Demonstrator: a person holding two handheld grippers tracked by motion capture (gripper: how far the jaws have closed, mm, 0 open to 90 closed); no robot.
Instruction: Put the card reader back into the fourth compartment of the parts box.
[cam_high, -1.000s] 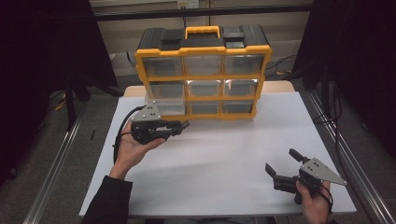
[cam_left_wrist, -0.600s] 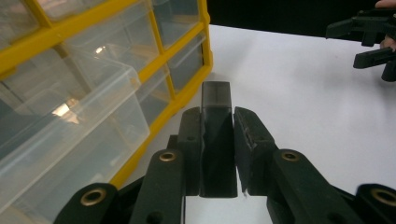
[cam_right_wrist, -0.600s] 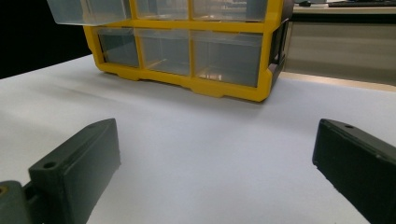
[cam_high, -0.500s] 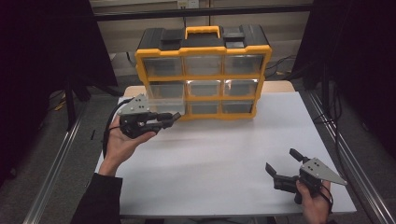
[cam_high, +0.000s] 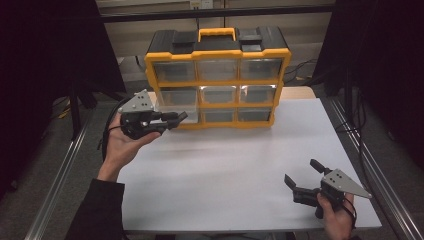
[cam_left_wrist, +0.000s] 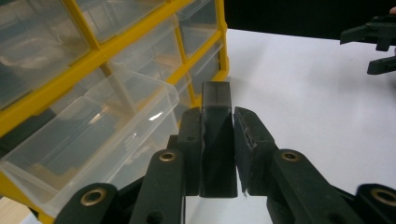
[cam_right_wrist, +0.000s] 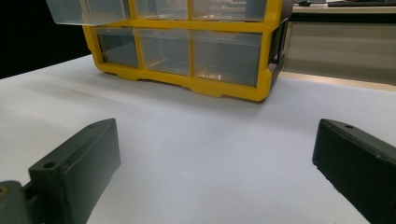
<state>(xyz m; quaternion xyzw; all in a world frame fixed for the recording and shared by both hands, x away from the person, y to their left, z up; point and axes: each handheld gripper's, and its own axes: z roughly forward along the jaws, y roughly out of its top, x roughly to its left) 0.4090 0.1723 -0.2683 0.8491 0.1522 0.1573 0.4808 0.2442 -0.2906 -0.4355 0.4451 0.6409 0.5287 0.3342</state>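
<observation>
The left gripper (cam_left_wrist: 217, 154) has its fingers (cam_left_wrist: 251, 140) clenched on a small dark rectangular block (cam_left_wrist: 216, 135), held level just beside the pulled-out clear plastic drawer (cam_left_wrist: 93, 140) of the yellow-framed organiser cabinet (cam_high: 218, 82). Clear the drawer's front lip before releasing. The right gripper (cam_high: 305, 182) rests released, well apart, over the open white surface (cam_high: 230, 170).

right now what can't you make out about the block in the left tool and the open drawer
- Dark block, left gripper view: its lower end is hidden between the left tool; in the high view it is too small to make out.
- Open drawer, left gripper view: blurred through clear plastic, so its contents are unclear.
- Yellow organizer, right gripper view: top cut off by the frame edge.
</observation>
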